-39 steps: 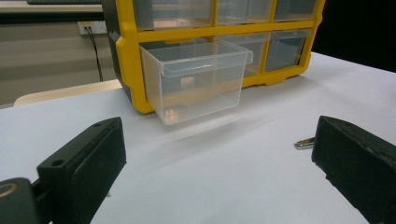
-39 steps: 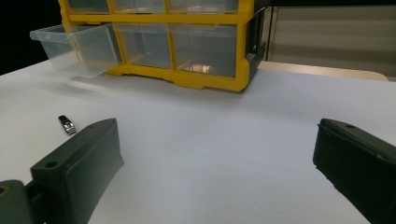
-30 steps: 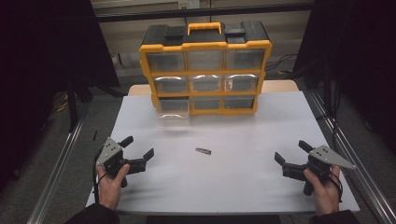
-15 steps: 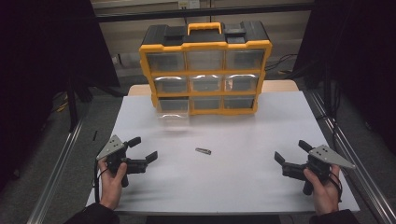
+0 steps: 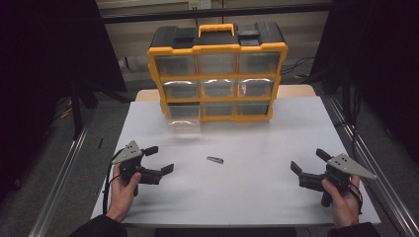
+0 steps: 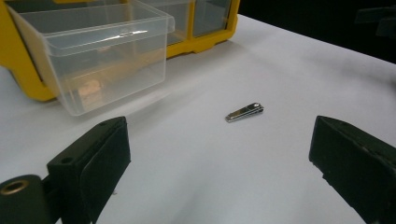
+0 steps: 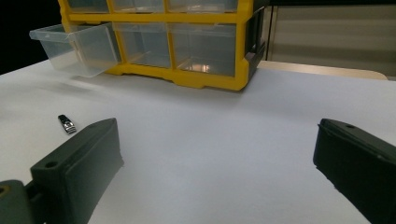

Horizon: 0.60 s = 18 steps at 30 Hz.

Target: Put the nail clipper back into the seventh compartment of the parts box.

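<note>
A small metal nail clipper (image 5: 215, 159) (image 6: 244, 112) (image 7: 67, 123) lies flat on the white table (image 5: 247, 197), near its middle. My left gripper (image 5: 159, 159) (image 6: 219, 158) is held at the front left, open and empty. It points toward the clipper, which lies a short way beyond its jaws. My right gripper (image 5: 308, 160) (image 7: 217, 158) is at the front right, also open with nothing between its jaws, and the clipper lies far off to its left. A clear plastic drawer (image 5: 183, 121) (image 6: 102, 60) (image 7: 74, 44) stands pulled out of the organizer's bottom-left slot.
A yellow and black organizer (image 5: 217, 74) with clear drawers stands at the back of the table. Metal rails (image 5: 64, 173) run along both sides of the table. Dark surroundings lie beyond them.
My left gripper has shifted a little to the right, toward the nail clipper. The right gripper and the clipper have stayed where they were.
</note>
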{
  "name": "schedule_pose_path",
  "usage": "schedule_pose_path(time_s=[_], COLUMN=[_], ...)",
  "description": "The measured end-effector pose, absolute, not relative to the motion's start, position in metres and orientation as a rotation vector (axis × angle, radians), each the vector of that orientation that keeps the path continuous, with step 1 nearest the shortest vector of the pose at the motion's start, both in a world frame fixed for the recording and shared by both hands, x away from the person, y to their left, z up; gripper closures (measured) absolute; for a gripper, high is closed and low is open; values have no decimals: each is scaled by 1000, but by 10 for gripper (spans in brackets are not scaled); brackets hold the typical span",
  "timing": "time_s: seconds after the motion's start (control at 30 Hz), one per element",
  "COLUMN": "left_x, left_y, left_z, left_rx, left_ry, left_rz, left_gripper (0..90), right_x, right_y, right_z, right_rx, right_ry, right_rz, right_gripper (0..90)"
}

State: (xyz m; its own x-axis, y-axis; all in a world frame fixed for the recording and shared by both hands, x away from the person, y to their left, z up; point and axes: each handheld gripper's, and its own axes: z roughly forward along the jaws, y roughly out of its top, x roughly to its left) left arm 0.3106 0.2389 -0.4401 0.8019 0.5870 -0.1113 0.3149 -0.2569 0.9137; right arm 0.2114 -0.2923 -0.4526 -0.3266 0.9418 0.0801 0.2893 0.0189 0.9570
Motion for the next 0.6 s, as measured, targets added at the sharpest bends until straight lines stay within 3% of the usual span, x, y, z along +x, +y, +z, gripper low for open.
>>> schedule_pose_path(time_s=[0.6], left_x=[319], left_y=[206], left_z=[-441], left_rx=[1991], left_ry=[550], left_rz=[185], left_gripper=[44], right_x=[212], right_y=[-293], right_z=[-453], right_rx=[1262], right_ry=[1678], right_rz=[1333], right_gripper=[6])
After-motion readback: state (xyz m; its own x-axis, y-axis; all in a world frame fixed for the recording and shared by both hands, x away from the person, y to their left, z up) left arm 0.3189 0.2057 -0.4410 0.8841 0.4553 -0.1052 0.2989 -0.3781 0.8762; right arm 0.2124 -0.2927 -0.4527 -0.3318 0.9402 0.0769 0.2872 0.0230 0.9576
